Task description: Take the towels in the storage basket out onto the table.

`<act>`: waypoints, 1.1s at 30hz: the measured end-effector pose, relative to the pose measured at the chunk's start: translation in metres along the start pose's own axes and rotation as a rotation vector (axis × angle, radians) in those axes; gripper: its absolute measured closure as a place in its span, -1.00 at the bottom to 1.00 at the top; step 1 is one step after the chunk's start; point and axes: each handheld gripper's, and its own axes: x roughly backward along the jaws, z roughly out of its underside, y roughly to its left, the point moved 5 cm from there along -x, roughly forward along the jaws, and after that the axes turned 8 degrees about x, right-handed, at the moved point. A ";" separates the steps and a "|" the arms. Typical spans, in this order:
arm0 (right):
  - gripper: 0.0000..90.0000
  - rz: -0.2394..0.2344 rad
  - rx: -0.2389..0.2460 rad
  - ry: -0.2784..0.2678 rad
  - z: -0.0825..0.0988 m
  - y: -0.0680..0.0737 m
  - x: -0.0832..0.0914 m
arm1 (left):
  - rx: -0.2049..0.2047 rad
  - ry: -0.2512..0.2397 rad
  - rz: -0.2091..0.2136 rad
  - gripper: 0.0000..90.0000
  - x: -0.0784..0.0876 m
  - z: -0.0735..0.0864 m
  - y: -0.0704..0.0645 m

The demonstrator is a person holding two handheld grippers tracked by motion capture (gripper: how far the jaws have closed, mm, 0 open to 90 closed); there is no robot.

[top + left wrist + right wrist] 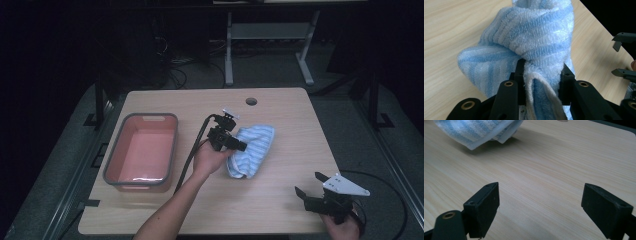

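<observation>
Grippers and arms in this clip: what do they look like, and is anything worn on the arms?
Both grippers are black with two blocky jaws. The left gripper trails a thick black cable toward the table's near edge. The right gripper carries a grey three-cornered plate on top, and its cable loops off to the side. Brass-coloured rivets show on the jaw linkages. The left forearm is bare, with no sleeve.

In the left gripper view the towel (529,45) runs off the top edge and its folds cover the tips of the left gripper (541,75) fingers; in the right gripper view its far part is cut off; the high view crops the right hand (342,227) at the bottom edge
</observation>
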 end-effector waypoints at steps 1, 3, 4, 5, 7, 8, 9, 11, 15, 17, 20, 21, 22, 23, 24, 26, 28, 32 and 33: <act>-0.68 0.000 0.000 0.000 0.000 0.000 0.000 | 0.000 0.005 -0.001 0.51 -0.001 0.000 0.000; -0.68 -0.002 0.001 0.001 0.000 0.000 -0.001 | 0.005 0.006 -0.004 0.51 -0.005 0.001 0.001; -0.68 -0.002 0.001 0.001 0.000 0.000 -0.001 | 0.009 0.006 -0.005 0.51 -0.006 0.001 0.001; -0.68 -0.001 0.002 0.001 0.000 0.001 -0.001 | 0.012 0.009 -0.009 0.51 -0.008 0.002 0.002; -0.68 -0.002 0.002 0.002 0.000 0.001 0.000 | 0.008 0.020 -0.015 0.50 -0.011 0.003 0.003; -0.68 -0.002 0.002 0.002 0.000 0.001 0.000 | 0.014 0.020 -0.013 0.50 -0.012 0.003 0.003; -0.68 -0.002 0.003 0.001 0.000 0.001 0.000 | 0.009 0.021 -0.014 0.50 -0.014 0.004 0.003; -0.68 -0.002 0.003 0.000 0.000 0.000 0.000 | 0.014 0.021 -0.010 0.49 -0.016 0.006 0.003; -0.68 -0.003 0.002 0.004 0.000 0.001 -0.001 | 0.020 0.025 -0.006 0.49 -0.020 0.009 0.003; -0.68 -0.003 0.003 0.003 0.000 0.002 -0.001 | 0.012 0.033 -0.006 0.47 -0.022 0.010 0.003; -0.68 0.000 0.003 0.004 0.000 0.001 0.000 | 0.020 0.036 -0.006 0.44 -0.026 0.011 0.002; -0.68 0.000 0.003 0.004 0.000 0.001 0.000 | 0.021 0.036 -0.005 0.44 -0.026 0.011 0.002; -0.68 0.000 0.005 0.002 0.000 0.001 0.000 | 0.023 0.033 -0.003 0.43 -0.027 0.012 0.002; -0.68 0.000 0.004 0.003 0.000 0.002 0.000 | 0.026 0.034 -0.006 0.40 -0.028 0.012 0.002; -0.68 0.000 0.004 0.003 0.000 0.002 0.000 | 0.025 0.037 -0.005 0.40 -0.028 0.013 0.002; -0.68 -0.001 0.002 0.004 0.000 0.002 0.000 | 0.025 0.033 -0.001 0.36 -0.028 0.013 0.002; -0.68 0.000 0.003 0.003 0.000 0.002 0.000 | 0.025 0.031 0.000 0.35 -0.028 0.013 0.002; -0.68 0.001 0.007 0.004 0.000 0.002 0.000 | 0.027 0.022 -0.004 0.23 -0.027 0.013 0.000; -0.68 0.000 0.007 0.005 0.000 0.002 0.000 | 0.014 0.019 -0.005 0.20 -0.025 0.013 0.000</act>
